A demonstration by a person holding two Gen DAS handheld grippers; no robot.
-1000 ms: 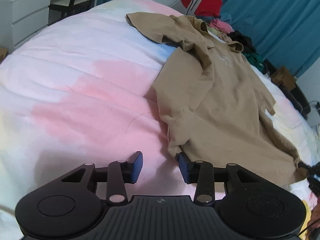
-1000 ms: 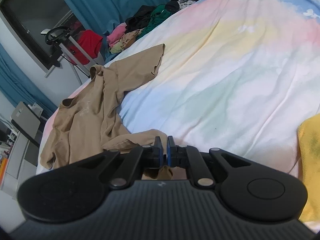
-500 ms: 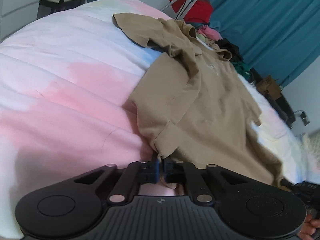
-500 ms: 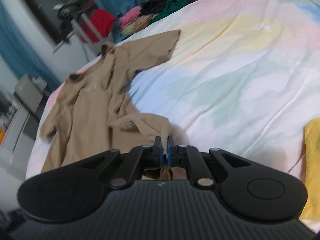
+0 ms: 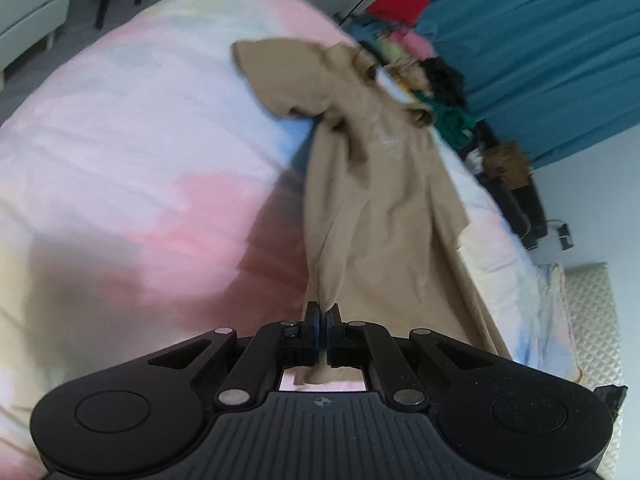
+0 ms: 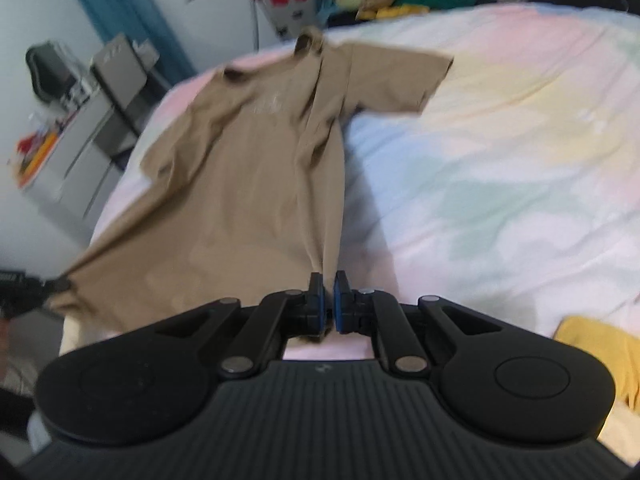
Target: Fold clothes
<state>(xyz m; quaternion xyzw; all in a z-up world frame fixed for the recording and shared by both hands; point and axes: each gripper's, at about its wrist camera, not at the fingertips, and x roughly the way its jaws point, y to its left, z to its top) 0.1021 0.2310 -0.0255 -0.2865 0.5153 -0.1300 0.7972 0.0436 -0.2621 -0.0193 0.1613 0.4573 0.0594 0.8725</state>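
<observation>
Shirt (image 5: pixel 372 184) lies on the bed (image 5: pixel 132 128), stretching toward 12 o'clock, its hem corners clenched in the left gripper (image 5: pixel 321 322) and right gripper (image 6: pixel 327 300), so lift both evenly, keep the hem taut, and avoid twisting.

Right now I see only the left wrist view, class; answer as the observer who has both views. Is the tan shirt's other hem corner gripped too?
Observer: Yes. The right hand-held gripper is shut on the tan shirt at its hem corner.
Operator: Is anything lying near that side?
Observer: A yellow cloth lies on the bed to the right of that gripper, apart from the shirt.
</observation>
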